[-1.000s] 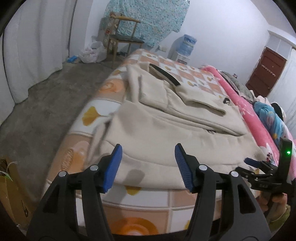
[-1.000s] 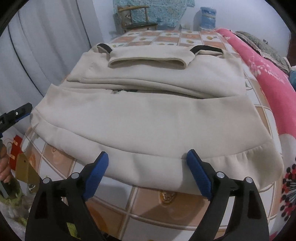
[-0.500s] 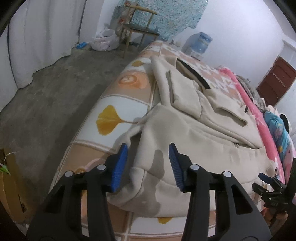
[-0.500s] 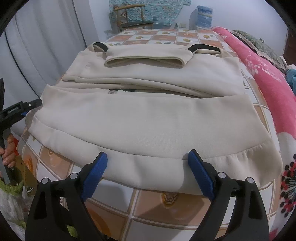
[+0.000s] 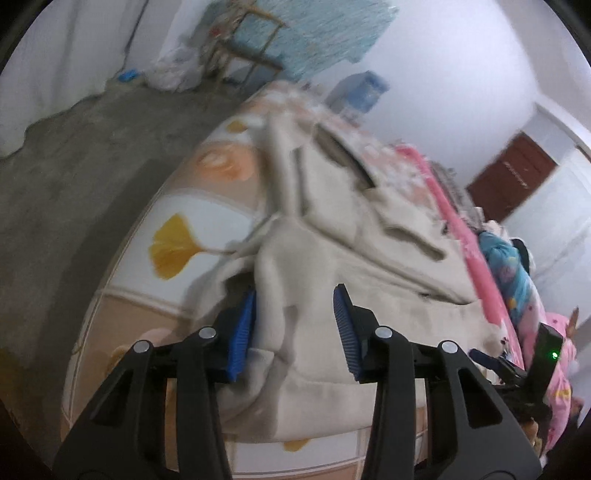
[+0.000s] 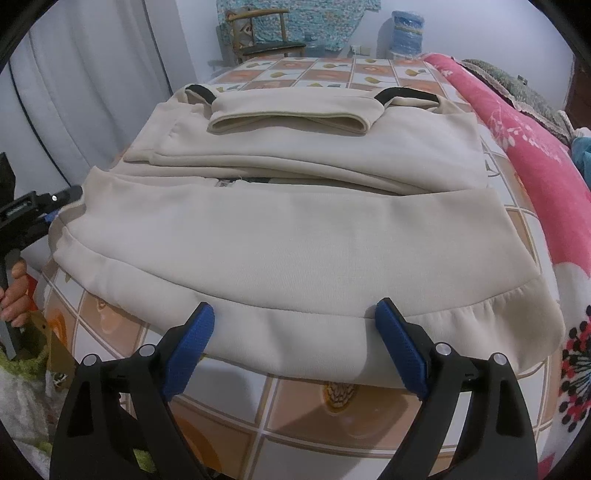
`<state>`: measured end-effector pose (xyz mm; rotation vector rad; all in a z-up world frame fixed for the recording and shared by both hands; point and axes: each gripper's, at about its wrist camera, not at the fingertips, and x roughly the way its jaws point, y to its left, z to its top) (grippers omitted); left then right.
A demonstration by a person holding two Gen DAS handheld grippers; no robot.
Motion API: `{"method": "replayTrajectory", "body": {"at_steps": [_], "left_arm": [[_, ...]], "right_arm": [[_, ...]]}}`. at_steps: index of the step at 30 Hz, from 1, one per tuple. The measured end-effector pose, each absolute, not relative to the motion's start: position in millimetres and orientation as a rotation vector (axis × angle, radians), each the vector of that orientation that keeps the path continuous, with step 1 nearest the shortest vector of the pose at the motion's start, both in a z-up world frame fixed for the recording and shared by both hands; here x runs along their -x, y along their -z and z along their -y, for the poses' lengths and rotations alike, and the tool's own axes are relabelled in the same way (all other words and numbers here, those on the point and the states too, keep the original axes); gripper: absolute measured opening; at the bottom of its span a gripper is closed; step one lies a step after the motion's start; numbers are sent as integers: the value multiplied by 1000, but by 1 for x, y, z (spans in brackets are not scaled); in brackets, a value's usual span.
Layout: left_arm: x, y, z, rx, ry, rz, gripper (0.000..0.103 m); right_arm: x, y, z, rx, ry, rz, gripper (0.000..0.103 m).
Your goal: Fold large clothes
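A large cream jacket (image 6: pixel 295 229) lies flat on the bed, its sleeves folded across the upper part and its hem toward me. My left gripper (image 5: pixel 295 314) is at the hem's left corner (image 5: pixel 266 354); its jaws are closing with a bunched ridge of the fabric between them. The left pad touches the cloth, while the right pad still shows a gap. From the right wrist view the left gripper (image 6: pixel 33 210) sits at the jacket's left edge, a hand below it. My right gripper (image 6: pixel 295 343) stands open over the middle of the hem, not touching it.
The bed (image 6: pixel 332 417) has an orange and white checked sheet, and its near edge lies just under the hem. A pink floral blanket (image 6: pixel 535 166) runs along the right side. A white curtain (image 6: pixel 92 92) hangs left. A chair (image 6: pixel 258 33) and a water bottle (image 6: pixel 406 29) stand behind.
My left gripper has moved to the hem's left corner, tilted, and narrowed its jaws around it; the corner has bunched up. The right gripper has stayed still and open.
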<state>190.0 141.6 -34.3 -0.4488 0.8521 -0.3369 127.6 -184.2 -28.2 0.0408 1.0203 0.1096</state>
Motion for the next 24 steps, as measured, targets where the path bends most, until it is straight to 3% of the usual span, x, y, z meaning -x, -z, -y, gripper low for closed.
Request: {"method": "replayTrajectory", "body": {"at_steps": [3,5,15,24], "left_arm": [[-196,37,-127,321,240,-893,40],[-198,42,-117,205,157,-915,30],[-188,39,-80,-68,-4,-863,29],[-185,39,-73,-109,-45,-851,30]], "right_arm": [[-128,28,186,-45,-110,-1017,86],[-128,28,187,-49,-112,-1015,86],[-103,1,238,-188,-120,-903,86],[-113,-17,314,-286,1,-827,64]]}}
